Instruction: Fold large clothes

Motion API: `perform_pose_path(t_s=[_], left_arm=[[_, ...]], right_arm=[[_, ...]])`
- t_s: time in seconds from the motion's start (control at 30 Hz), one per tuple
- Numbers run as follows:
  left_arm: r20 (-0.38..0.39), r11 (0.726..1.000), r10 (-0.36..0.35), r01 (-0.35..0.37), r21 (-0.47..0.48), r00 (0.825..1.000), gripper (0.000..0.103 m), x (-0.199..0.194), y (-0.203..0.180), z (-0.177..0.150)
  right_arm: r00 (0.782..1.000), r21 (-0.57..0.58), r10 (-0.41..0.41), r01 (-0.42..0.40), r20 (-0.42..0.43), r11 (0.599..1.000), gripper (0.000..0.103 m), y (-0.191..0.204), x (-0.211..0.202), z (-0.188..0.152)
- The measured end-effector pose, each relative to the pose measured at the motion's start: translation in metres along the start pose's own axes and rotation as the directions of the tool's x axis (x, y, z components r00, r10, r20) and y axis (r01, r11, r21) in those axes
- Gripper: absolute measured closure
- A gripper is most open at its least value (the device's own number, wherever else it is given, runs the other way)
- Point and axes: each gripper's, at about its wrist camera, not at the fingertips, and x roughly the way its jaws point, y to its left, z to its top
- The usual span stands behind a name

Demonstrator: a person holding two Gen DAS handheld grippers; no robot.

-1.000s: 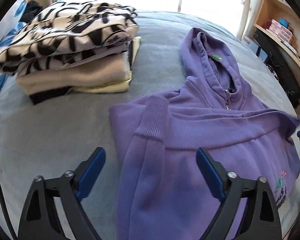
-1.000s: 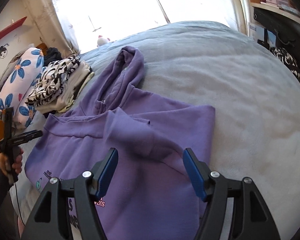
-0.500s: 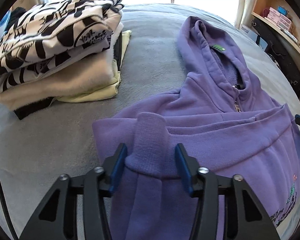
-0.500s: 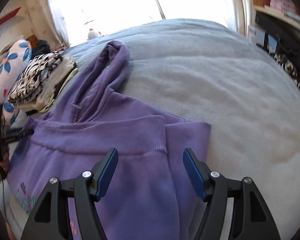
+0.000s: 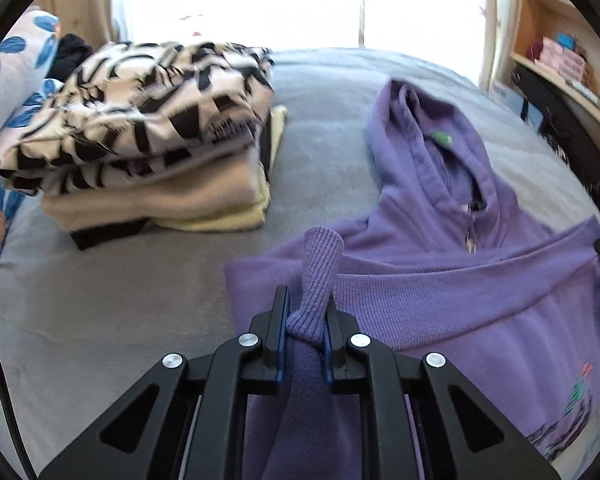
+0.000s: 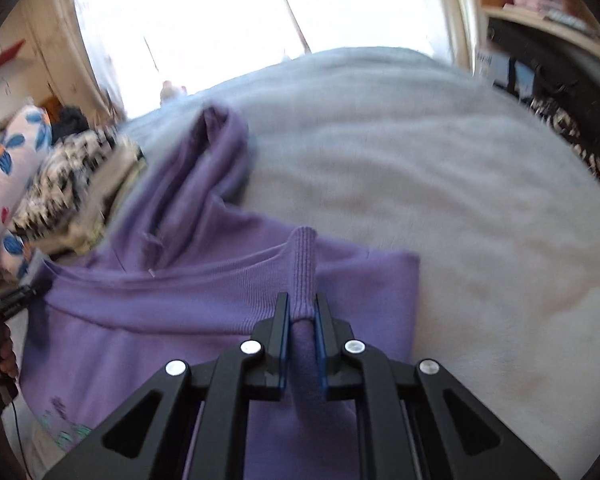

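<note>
A purple hoodie (image 5: pixel 440 292) lies on the grey bed, its lower part folded up over the chest and its hood pointing away. My left gripper (image 5: pixel 305 320) is shut on the ribbed hem at the fold's left corner, bunching it into a raised ridge. My right gripper (image 6: pixel 302 316) is shut on the ribbed hem (image 6: pixel 302 272) at the right corner of the hoodie (image 6: pixel 188 292), also bunched upright. The left gripper's tip (image 6: pixel 24 292) shows at the far left of the right wrist view.
A stack of folded clothes (image 5: pixel 152 152) with a black-and-white top sits at the back left on the grey bed (image 5: pixel 100 300). A floral pillow (image 5: pixel 4 120) lies beyond it. Wooden shelves (image 5: pixel 560 64) and dark items stand at the right. Bare blanket (image 6: pixel 460 200) lies right of the hoodie.
Both grippers went from open over the hoodie to shut on its ribbed hem, one at each corner. The hem now stands pinched up between each pair of fingers.
</note>
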Motion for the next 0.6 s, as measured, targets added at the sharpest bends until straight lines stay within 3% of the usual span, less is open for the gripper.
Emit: perform_pose_path(t_s=[0.13,0.23,0.43,0.53,0.6], left_arm=[[0.060,0.998,0.018,-0.015,-0.055,0.998,0.092,-0.009,0.007,0.024],[0.063,0.997,0.034,-0.030,-0.066,0.997,0.092,0.002,0.005,0.040],[-0.037,0.995,0.084,-0.086,-0.053,0.996,0.092,0.065,0.004,0.039],[-0.079,0.994,0.080,-0.085,-0.063,0.994,0.091,0.091,0.011,0.026],[-0.073,0.994,0.058,-0.064,-0.085,0.996,0.090,0.095,0.015,0.022]], right_arm=[[0.994,0.002,-0.031,0.031,0.106,1.000,0.093,0.006,-0.015,0.024],[0.992,0.022,-0.054,0.052,0.116,0.998,0.093,0.006,0.000,0.040],[0.987,0.042,-0.159,0.160,-0.027,0.986,0.093,-0.005,0.078,0.034],[0.981,0.070,-0.165,0.173,-0.106,0.982,0.093,-0.019,0.106,0.018],[0.981,0.083,-0.160,0.169,-0.108,0.982,0.093,-0.021,0.111,0.016]])
